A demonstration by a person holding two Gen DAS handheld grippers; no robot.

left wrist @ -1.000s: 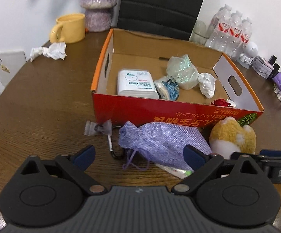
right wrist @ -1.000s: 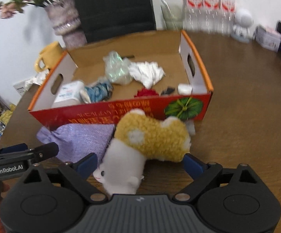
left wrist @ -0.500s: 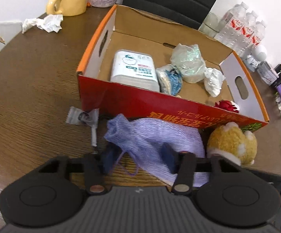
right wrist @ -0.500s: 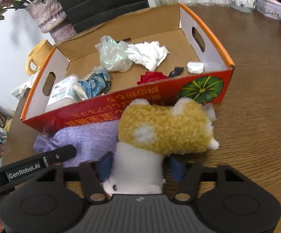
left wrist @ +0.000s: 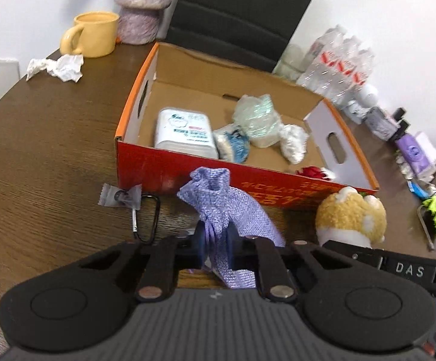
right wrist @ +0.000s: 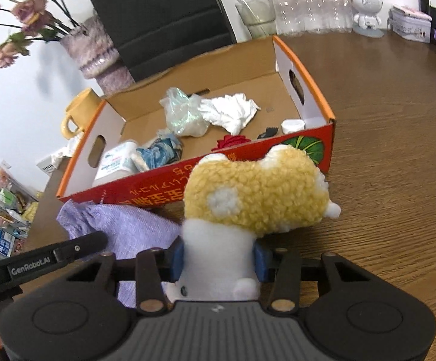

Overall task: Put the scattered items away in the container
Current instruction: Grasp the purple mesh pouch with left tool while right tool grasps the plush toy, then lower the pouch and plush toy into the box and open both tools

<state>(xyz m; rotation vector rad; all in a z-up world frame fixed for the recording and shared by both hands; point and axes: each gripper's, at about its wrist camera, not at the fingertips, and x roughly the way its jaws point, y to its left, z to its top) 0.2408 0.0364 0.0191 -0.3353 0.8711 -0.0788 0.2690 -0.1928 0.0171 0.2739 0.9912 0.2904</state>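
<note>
A red and orange cardboard box (left wrist: 133, 114) (right wrist: 314, 90) sits on the brown table, holding a white tub, crumpled paper, a plastic bag and a red flower. In front of it, my left gripper (left wrist: 216, 248) is closing its jaws on a lilac woven pouch (left wrist: 227, 204), pads pressing its gathered neck. My right gripper (right wrist: 218, 260) is closing on the white body of a yellow and white plush toy (right wrist: 254, 195), its blue pads squeezing both sides. The pouch (right wrist: 127, 228) lies left of the plush.
A small clear packet (left wrist: 118, 198) and a black carabiner (left wrist: 147, 219) lie left of the pouch. A yellow mug (left wrist: 93, 34), crumpled tissue (left wrist: 57, 66) and a vase (right wrist: 94, 51) stand at the back left. Water bottles (right wrist: 311, 0) and small toiletries (left wrist: 410, 150) line the right.
Both grippers went from wide open to closed: the left on the lilac pouch's neck, the right on the plush toy's white body. Both views dipped toward the box, then came back.
</note>
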